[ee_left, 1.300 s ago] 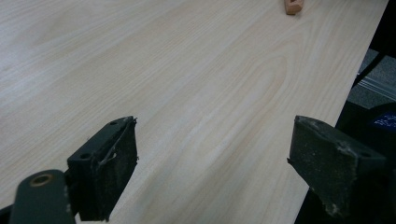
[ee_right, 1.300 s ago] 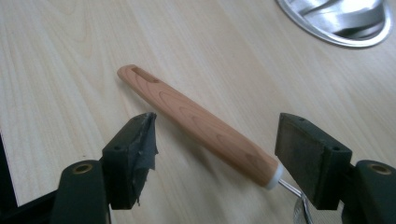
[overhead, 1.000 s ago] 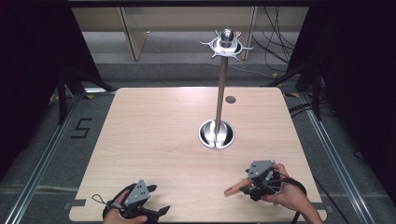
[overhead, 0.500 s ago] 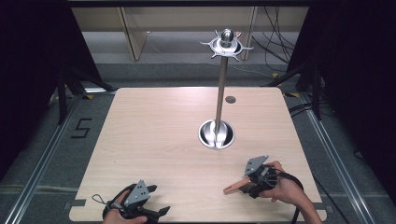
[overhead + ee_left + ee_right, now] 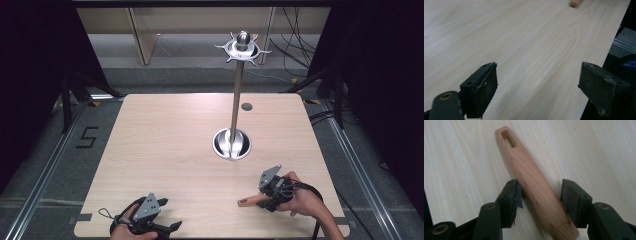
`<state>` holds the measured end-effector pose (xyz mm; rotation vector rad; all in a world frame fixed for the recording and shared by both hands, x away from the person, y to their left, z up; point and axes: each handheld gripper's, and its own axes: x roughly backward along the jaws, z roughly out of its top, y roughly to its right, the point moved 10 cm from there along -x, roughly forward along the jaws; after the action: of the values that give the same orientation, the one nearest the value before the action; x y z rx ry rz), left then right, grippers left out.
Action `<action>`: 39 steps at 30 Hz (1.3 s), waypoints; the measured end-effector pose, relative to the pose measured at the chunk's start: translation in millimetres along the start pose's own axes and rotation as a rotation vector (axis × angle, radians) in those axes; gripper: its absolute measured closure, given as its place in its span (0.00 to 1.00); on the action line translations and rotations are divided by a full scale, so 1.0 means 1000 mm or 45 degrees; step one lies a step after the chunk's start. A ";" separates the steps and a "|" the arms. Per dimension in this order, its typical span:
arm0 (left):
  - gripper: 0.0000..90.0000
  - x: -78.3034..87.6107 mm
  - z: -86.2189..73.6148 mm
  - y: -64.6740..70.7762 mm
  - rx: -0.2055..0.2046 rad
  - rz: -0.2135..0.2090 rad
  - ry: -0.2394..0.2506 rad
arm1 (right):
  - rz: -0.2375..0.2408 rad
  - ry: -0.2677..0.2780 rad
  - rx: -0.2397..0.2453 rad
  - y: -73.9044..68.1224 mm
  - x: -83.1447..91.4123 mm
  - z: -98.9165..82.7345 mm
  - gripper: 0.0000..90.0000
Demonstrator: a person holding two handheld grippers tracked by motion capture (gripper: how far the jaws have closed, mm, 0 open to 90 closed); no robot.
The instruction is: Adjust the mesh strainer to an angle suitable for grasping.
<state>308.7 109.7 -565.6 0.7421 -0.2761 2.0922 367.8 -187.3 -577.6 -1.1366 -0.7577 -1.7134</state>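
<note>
**Right hand-held gripper closing around a wooden handle**

The right hand-held gripper [image 5: 540, 195] has just been closing its jaws, with a wooden handle [image 5: 534, 187] between them. One pad sits against the handle's side, the other close beside it; a firm pinch cannot be told. The handle lies flat on the pale wood surface [image 5: 165, 145] near its front right edge, slotted end pointing away from the jaws. The left hand-held gripper [image 5: 537, 87] rests at the front left with jaws wide apart and nothing between them. Farther back, a metal stand [image 5: 236, 95] rises from a round base.
</note>
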 end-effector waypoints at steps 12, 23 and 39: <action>0.16 0.000 0.001 0.000 0.002 0.006 0.014 | -0.005 -0.004 0.020 0.005 0.002 0.001 0.75; 0.16 0.001 0.001 0.001 0.003 -0.002 0.010 | -0.115 0.026 -0.058 0.013 0.011 0.004 0.76; 0.16 0.001 0.002 0.001 -0.001 0.002 0.022 | -0.281 0.220 -0.195 0.034 0.053 0.009 0.76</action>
<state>308.4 109.2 -563.2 0.7238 -0.2678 2.0987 393.7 -211.7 -525.6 -1.0189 -0.6729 -2.0552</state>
